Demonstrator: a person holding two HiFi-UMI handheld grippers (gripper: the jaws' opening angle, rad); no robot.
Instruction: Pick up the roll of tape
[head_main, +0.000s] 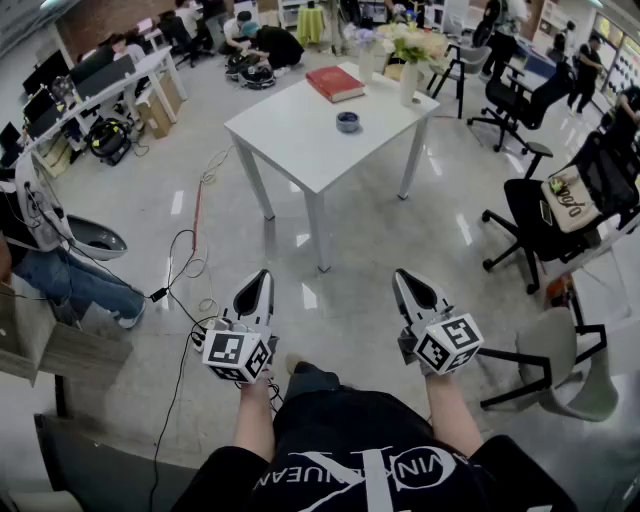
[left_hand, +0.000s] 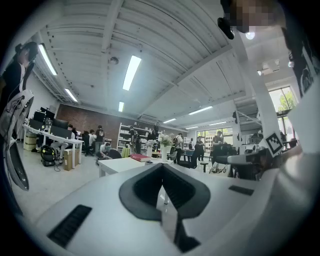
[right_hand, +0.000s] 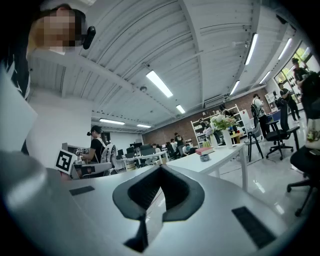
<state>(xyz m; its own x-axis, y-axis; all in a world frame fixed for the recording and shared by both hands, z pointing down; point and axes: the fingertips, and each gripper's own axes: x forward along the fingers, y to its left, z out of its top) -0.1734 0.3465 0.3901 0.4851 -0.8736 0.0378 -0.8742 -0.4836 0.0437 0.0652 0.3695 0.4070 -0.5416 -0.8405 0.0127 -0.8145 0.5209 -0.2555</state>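
Left tool (head_main: 262, 273) and right tool (head_main: 402, 273) both closed, holding nothing.
They point level above the floor (head_main: 360, 260), side by side, well apart from the white worktop (head_main: 290, 130); the tape (head_main: 347, 121) lies on it, near a red book (head_main: 335, 83) and a vase (head_main: 410, 82).

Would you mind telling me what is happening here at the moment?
A person holds a gripper in each hand, standing some way back from a white table. The left gripper and right gripper are both shut and empty, pointing level. The roll of tape lies untouched on the table, near a red book and a vase of flowers.
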